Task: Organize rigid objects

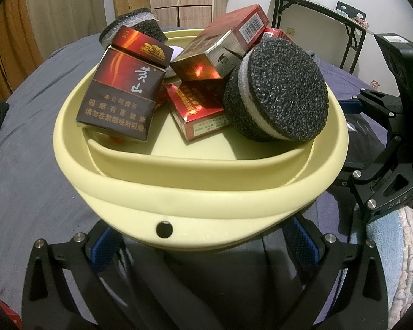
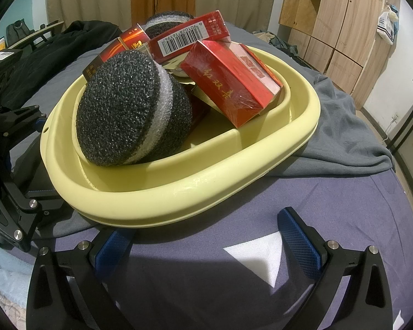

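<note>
Basin (image 1: pixel 201 192) rim seemingly pinched by left jaws; right jaws spread.

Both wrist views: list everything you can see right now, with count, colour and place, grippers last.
basin: one, pale yellow, on the bed, under the left gripper's nose.
cigarette packs: at least four, red and dark brown, piled tilted inside the basin.
foam discs: two, black with a white band; one at the basin's near side, one at the far rim.
bedsheet: purple-grey, under the basin.
blanket: one, grey, beside the basin.
wardrobe: wooden, against the far wall.
left gripper: fingers either side of the basin's near rim.
right gripper: open, empty, beside the basin.
</note>
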`<state>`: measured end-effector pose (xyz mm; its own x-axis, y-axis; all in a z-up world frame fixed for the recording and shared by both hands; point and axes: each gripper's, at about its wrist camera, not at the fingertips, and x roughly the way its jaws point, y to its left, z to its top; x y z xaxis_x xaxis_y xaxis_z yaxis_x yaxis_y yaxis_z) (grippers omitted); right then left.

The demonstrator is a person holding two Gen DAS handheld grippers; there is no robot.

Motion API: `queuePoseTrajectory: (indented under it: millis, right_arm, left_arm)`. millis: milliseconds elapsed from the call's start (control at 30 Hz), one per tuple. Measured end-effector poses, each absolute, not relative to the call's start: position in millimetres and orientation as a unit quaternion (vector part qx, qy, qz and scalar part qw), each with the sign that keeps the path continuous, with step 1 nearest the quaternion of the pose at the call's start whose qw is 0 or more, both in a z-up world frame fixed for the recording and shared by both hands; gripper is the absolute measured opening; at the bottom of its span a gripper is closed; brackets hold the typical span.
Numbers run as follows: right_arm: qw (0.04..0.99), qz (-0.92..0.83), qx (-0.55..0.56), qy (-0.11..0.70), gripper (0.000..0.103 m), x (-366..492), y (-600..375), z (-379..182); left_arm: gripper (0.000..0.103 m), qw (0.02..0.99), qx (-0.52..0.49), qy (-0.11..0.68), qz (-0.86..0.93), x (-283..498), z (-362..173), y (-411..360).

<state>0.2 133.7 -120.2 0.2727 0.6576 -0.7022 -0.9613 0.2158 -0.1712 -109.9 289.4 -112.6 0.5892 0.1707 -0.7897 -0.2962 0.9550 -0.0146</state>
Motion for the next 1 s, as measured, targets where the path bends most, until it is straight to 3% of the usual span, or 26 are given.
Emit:
queuePoseTrajectory:
  millis: [1000]
  right_arm:
    - [0.738,0.548,-0.303,0.251,0.103,-1.1,130.1,-119.2]
  left_arm:
    - [0.103,0.889,-0.072,0.434,0.131,-109.8,-112.7,289.3]
